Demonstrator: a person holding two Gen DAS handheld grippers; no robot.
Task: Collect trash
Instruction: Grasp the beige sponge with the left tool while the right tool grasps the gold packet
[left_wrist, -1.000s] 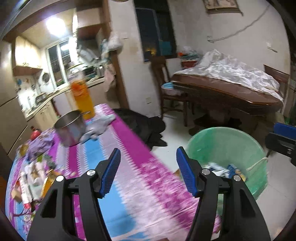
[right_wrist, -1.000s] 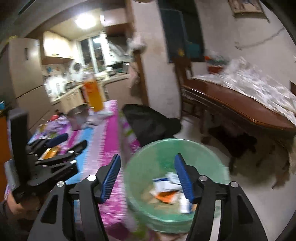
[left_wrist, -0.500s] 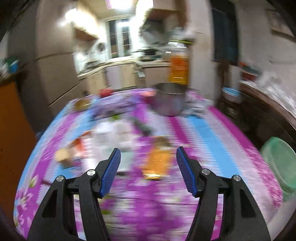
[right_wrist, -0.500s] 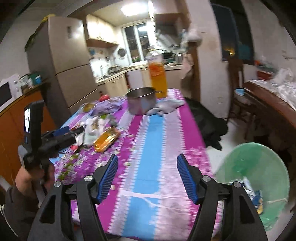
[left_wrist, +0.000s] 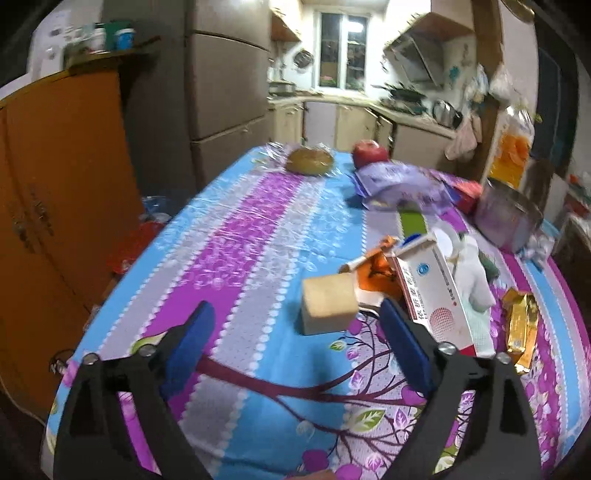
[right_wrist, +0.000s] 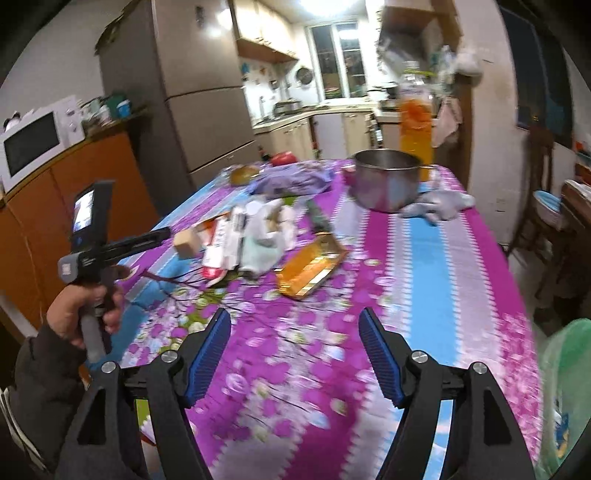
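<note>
Your left gripper (left_wrist: 295, 328) and right gripper (right_wrist: 293, 349) have just been opening, both empty; near the table's (left_wrist: 236, 236) left edge, the tan block (left_wrist: 328, 303) looks light, perhaps spongy; pinch its flat sides.

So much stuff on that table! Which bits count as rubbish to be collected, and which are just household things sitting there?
Likely for the job:
- tan box
- white medicine carton
- gold wrapper
- crumpled white bag
- green bin

Probably just lying about:
- steel pot
- orange drink bottle
- red apple
- bread in film
- microwave
</note>
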